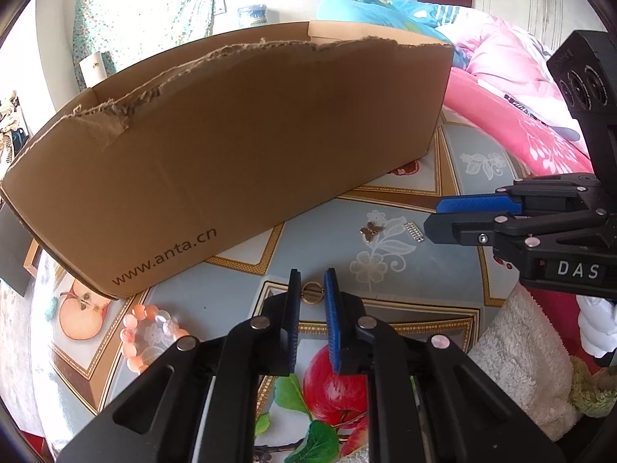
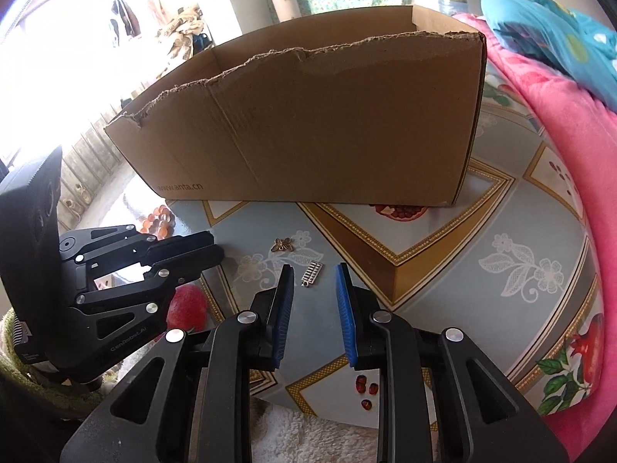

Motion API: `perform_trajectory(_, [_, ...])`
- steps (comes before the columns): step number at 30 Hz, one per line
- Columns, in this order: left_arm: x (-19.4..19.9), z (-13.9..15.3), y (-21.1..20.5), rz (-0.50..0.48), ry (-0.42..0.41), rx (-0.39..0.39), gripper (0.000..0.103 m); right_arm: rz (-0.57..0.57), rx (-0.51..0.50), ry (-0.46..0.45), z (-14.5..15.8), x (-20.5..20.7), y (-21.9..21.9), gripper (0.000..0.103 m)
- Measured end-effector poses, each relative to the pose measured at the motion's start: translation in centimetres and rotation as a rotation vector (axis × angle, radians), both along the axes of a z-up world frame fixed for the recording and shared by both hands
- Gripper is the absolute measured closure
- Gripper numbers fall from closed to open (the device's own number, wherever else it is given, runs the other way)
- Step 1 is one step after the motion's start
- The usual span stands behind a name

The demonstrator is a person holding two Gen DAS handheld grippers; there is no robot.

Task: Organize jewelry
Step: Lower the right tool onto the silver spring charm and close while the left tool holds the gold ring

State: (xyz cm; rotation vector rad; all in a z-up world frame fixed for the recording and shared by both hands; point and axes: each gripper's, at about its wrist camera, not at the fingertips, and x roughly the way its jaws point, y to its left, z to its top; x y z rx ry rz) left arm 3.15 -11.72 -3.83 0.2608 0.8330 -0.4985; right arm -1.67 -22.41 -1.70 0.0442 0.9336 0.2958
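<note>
On a fruit-patterned table [image 1: 455,177], the left tool [image 1: 311,281] pinches a gold ring [image 1: 311,292] in front of the torn cardboard box [image 1: 239,154] — the right tool [image 2: 311,270], jaws narrow and empty, hovers over a silver clasp [image 2: 311,277], a butterfly charm [image 2: 282,245] just beyond.

A table [image 1: 455,177] covered in a printed oilcloth of fruit, white flowers and gold-bordered panels carries everything. A torn-rimmed cardboard box [image 1: 239,154] stands across the upper middle of the frame. Below it, right of centre, lie a small butterfly charm [image 1: 371,230] and, just beside it, a little silver ladder-shaped charm [image 1: 414,231]. A gold ring [image 1: 311,292] lies lower centre, an orange bead bracelet [image 1: 148,337] lower left.
</note>
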Motion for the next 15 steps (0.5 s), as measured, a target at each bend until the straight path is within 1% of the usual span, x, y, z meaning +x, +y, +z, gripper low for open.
perform_trajectory(3, [0.0,0.0,0.1,0.001,0.003,-0.007,0.091,0.014,-0.02,-0.004,-0.1,0.5,0.6,0.08])
perform_trajectory(6, [0.0,0.1,0.3,0.007,0.005,-0.016,0.091,0.023,-0.074,-0.001,-0.4,0.9,1.5,0.08])
perform_trajectory(8, [0.0,0.1,0.3,0.009,0.004,-0.016,0.092,0.028,-0.086,0.007,-0.8,1.1,2.0,0.08])
perform_trajectory(15, [0.0,0.1,0.3,0.003,-0.003,-0.018,0.091,0.021,-0.178,0.004,-1.1,1.2,3.5,0.093])
